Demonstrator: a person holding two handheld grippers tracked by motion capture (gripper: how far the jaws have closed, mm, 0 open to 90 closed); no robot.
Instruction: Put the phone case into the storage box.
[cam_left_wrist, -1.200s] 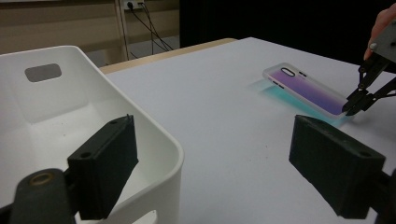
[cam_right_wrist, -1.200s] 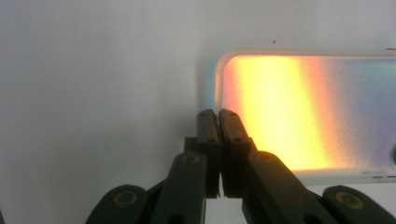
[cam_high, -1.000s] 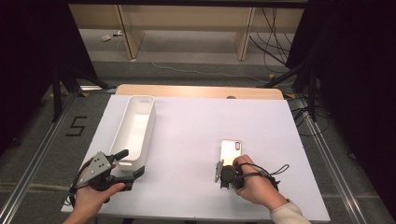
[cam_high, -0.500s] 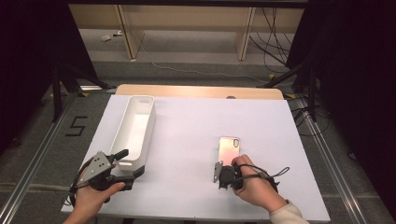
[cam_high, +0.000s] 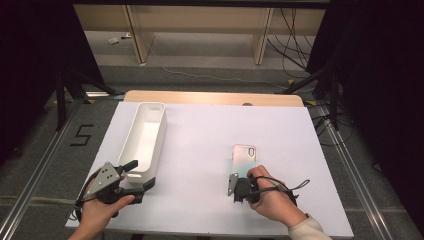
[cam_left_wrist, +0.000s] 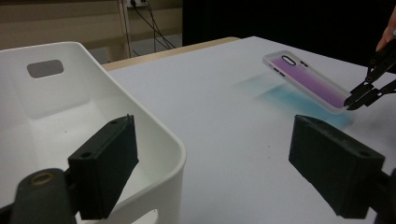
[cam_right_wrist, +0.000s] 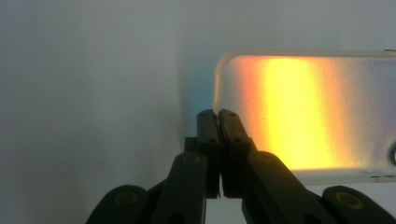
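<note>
From the high view, I am pinching the near edge of the phone case (cam_high: 244, 159) with the right gripper (cam_high: 239, 186), jaws clamped tight on its rim, while the white bin (cam_high: 145, 141) waits well apart across the table (cam_high: 200, 150). I judge the lift needs a slow, level rise so the thin edge does not slip.

In the left gripper view, my left gripper (cam_left_wrist: 229, 172) is standing wide with the bin wall (cam_left_wrist: 154, 140) between its jaws, not pressed; the case (cam_left_wrist: 308, 81) is tilting up off the table.

In the right gripper view, the closed tips (cam_right_wrist: 218, 122) are biting the case's (cam_right_wrist: 303, 112) corner.
</note>
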